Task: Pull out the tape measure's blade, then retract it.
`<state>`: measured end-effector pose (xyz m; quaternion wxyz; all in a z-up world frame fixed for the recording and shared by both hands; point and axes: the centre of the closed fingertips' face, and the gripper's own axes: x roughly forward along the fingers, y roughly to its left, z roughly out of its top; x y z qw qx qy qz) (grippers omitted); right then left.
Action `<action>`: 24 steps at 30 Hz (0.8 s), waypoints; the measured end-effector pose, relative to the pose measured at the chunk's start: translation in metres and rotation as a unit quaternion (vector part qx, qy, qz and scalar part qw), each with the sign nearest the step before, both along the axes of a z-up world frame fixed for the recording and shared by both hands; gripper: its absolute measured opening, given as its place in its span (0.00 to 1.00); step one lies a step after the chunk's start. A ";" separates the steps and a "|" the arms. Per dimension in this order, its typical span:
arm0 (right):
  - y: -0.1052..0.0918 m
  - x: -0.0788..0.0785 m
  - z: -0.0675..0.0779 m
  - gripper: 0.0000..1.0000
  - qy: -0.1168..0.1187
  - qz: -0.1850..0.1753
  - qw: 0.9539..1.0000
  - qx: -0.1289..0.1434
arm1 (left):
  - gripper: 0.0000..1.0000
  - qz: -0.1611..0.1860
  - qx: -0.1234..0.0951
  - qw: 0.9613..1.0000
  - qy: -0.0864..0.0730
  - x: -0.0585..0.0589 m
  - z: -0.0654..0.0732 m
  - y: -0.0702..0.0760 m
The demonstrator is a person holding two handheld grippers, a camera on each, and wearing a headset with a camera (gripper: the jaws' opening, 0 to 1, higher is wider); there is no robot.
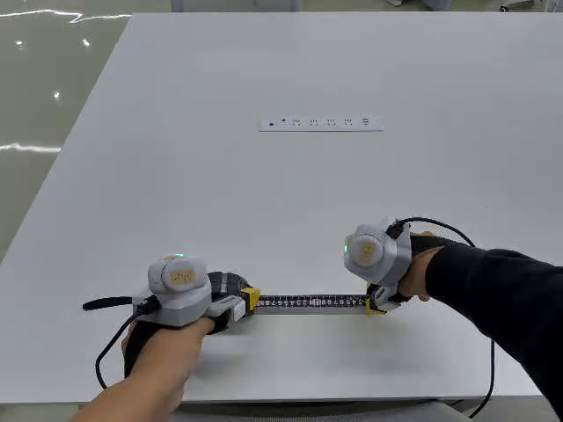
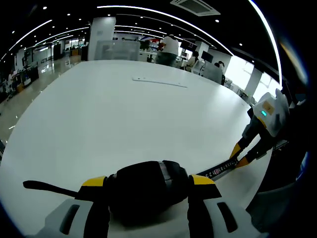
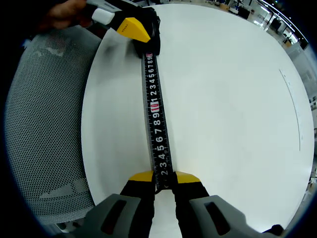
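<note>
The tape measure's black case [image 2: 148, 189] lies on the white table near its front edge, clamped between the yellow-tipped fingers [image 2: 94, 182] of my left gripper [image 1: 236, 303]. Its blade [image 1: 310, 301] runs out to the right, flat along the table, numbers facing up [image 3: 157, 124]. My right gripper [image 1: 376, 305] is shut on the blade's end [image 3: 162, 179]. In the left gripper view the right gripper [image 2: 242, 157] pinches the blade tip at the right. In the right gripper view the case [image 3: 148, 30] and the left gripper's finger [image 3: 131, 27] sit at the top.
A white power strip [image 1: 321, 123] lies flat further back on the table. The table's front edge [image 1: 352, 397] runs just behind the grippers. A grey mesh chair [image 3: 47, 124] stands beside the table. Cables trail from both grippers.
</note>
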<state>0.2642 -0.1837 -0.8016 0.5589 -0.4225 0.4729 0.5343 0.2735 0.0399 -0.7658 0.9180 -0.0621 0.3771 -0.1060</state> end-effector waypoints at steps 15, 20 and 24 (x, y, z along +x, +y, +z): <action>0.005 0.001 0.000 0.10 0.000 0.000 1.000 0.004 | 0.60 0.000 -0.002 1.000 0.002 0.000 0.000 0.000; 0.006 0.001 0.000 0.10 0.000 -0.001 1.000 0.004 | 0.60 0.000 -0.003 1.000 0.002 0.000 0.000 0.000; 0.008 0.001 0.000 0.10 0.000 -0.001 1.000 0.001 | 0.60 0.000 -0.003 1.000 0.002 0.000 0.000 -0.001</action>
